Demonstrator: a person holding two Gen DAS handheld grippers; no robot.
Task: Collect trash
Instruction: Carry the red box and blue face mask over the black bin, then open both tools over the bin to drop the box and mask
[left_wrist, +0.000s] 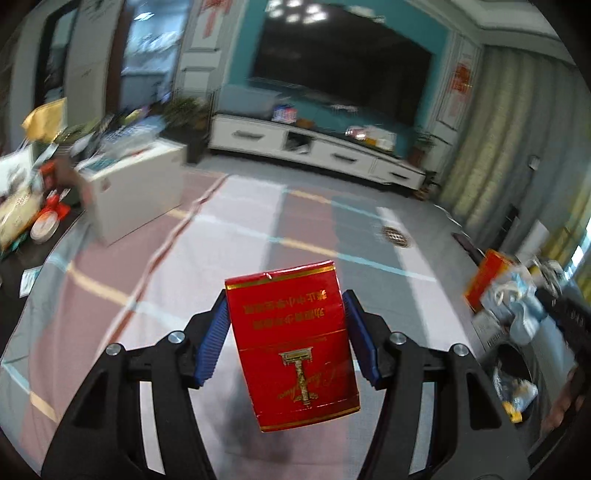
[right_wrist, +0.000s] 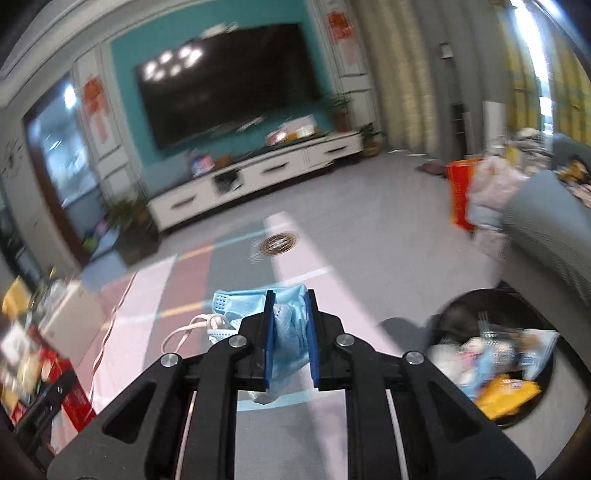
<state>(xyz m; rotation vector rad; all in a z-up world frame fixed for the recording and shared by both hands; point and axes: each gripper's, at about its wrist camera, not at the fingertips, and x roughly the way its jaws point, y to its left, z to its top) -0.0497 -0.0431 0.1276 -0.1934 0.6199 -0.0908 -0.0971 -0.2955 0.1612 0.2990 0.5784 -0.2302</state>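
I judge I'm in the carry step: both tongs are loaded and held above the patterned floor mat, with nothing dropped yet. The next move calls for swinging each load over the black trash bin, which sits at about four o'clock in the right wrist view, already part-filled with wrappers, then letting go once I'm above its mouth.

The left gripper stands roughly half open, its blue pads pressed on the two sides of a red cigarette pack. The pack is upright in the view's lower centre, gold lettering upside down, glossy and stiff-looking.

The right gripper is nearly closed on a crumpled blue face mask. Its white ear loop trails out toward nine o'clock, hanging loose.
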